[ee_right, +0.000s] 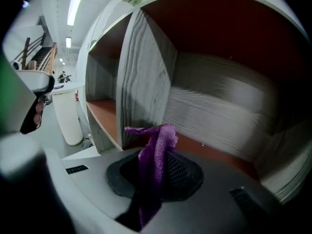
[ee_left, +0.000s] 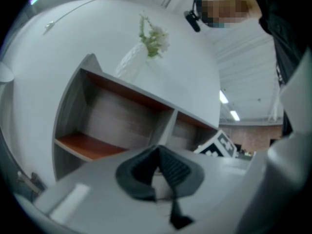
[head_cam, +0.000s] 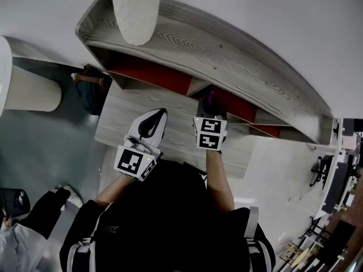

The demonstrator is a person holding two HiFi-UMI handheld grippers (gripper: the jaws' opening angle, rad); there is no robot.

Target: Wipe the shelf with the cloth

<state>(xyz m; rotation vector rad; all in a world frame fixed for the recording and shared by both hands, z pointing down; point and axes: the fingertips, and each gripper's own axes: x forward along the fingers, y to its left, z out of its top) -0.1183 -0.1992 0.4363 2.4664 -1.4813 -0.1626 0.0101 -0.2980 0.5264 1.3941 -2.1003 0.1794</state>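
The grey wooden shelf unit point(head_cam: 227, 55) has red-brown boards in its compartments point(ee_right: 214, 152). A purple cloth point(ee_right: 156, 150) hangs pinched in my right gripper point(ee_right: 156, 168), which is shut on it at the mouth of the right compartment, just right of the upright divider point(ee_right: 141, 82). From the head view the cloth point(head_cam: 209, 100) shows as a dark purple bit under the shelf top, ahead of the right gripper point(head_cam: 211, 111). My left gripper point(head_cam: 152, 122) hovers over the lower grey ledge, shut with nothing in it point(ee_left: 160, 173), facing the left compartment point(ee_left: 90, 145).
A white vase point(head_cam: 136, 10) with green sprigs stands on the shelf top. A white round bin point(head_cam: 28, 89) and a dark bag point(head_cam: 91, 92) sit on the floor at left. Another person point(head_cam: 34, 220) is at the bottom left. Racks stand far right point(head_cam: 334, 169).
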